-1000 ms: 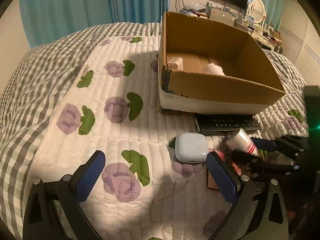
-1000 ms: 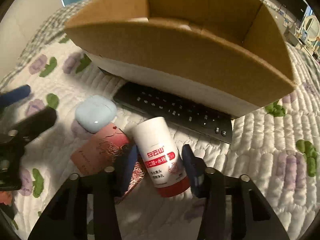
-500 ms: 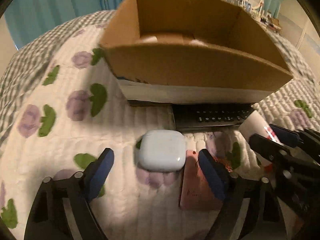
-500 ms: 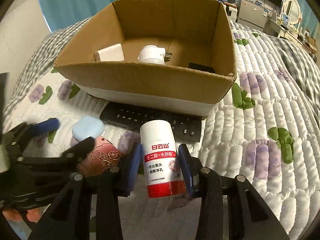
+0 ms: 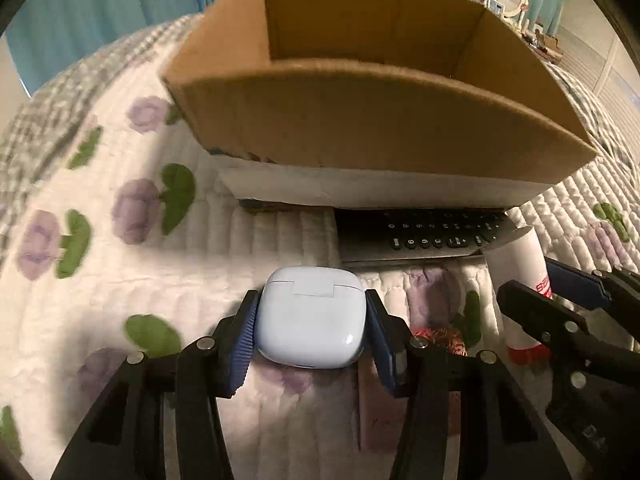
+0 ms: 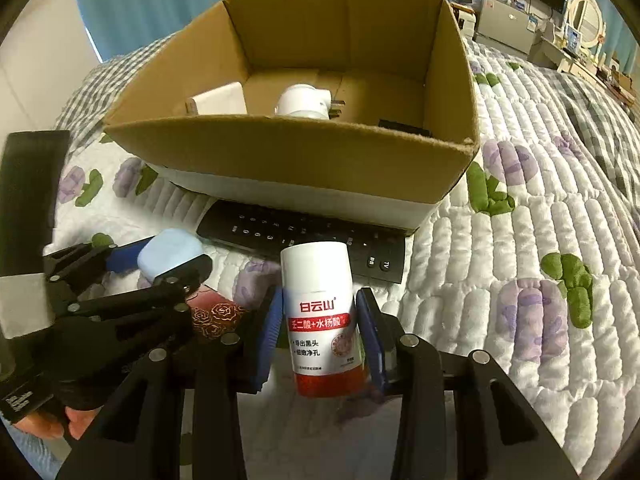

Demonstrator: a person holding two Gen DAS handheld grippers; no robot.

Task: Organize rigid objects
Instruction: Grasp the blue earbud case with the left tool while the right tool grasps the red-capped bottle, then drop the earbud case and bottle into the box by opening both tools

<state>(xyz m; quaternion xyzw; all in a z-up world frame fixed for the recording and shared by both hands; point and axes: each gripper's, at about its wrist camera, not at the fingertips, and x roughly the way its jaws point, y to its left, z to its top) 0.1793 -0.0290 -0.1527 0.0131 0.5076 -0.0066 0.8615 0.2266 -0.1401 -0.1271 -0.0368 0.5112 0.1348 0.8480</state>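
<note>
My left gripper [image 5: 311, 322] is shut on a pale blue earbud case [image 5: 311, 316] on the quilt; the case also shows in the right wrist view [image 6: 170, 254]. My right gripper [image 6: 320, 334] is shut on a white bottle with a red base [image 6: 320, 316], held upright; it also shows in the left wrist view [image 5: 518, 268]. An open cardboard box [image 6: 296, 148] stands just beyond both grippers. It holds a white adapter [image 6: 218, 100], a white plug [image 6: 306, 102] and a small black item [image 6: 404, 126].
A black remote [image 6: 304, 240] lies along the box's front; it also shows in the left wrist view [image 5: 420, 236]. A pink rose-patterned box [image 6: 214, 316] lies between the grippers. The flowered quilt [image 6: 520, 240] spreads to the right. Furniture [image 6: 560, 20] stands far behind.
My left gripper moved forward and closed on the earbud case. My right gripper lifted the bottle upright and drew back a little, so the inside of the box shows.
</note>
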